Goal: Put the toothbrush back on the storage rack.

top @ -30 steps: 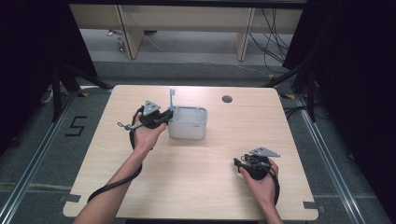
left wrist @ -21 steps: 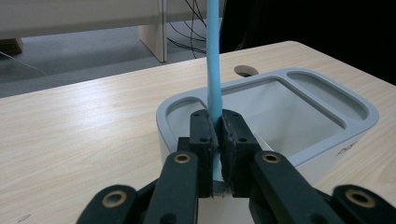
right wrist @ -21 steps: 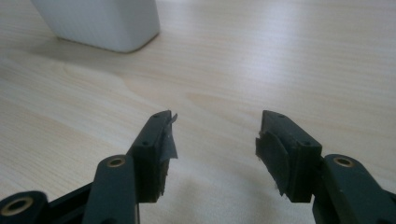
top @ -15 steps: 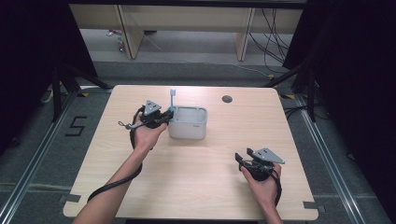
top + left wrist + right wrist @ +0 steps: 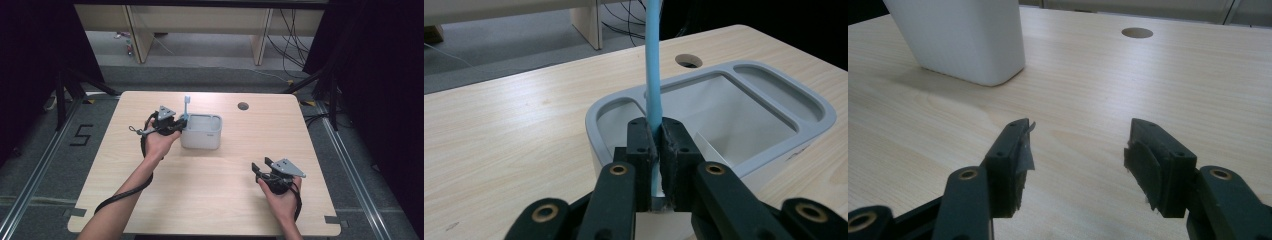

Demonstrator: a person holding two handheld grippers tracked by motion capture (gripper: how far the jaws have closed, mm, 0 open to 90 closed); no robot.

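The left gripper [image 5: 176, 125] holds a blue stick [image 5: 187, 106] upright beside the grey container [image 5: 202, 136].

Even light from overhead falls on my table [image 5: 210, 195], bright against black curtains and a dim floor around it. The white holder [image 5: 960, 37] throws a soft shadow toward me. My high view is slightly soft; close up, my gripper arms blur at the bottom edge.

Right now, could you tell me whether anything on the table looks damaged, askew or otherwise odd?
Only one small thing: the lining on the right gripper's pads looks frayed, peeling at the edges. Otherwise the grey container sits upright, and the left gripper holds the light-blue stick upright at its rim.
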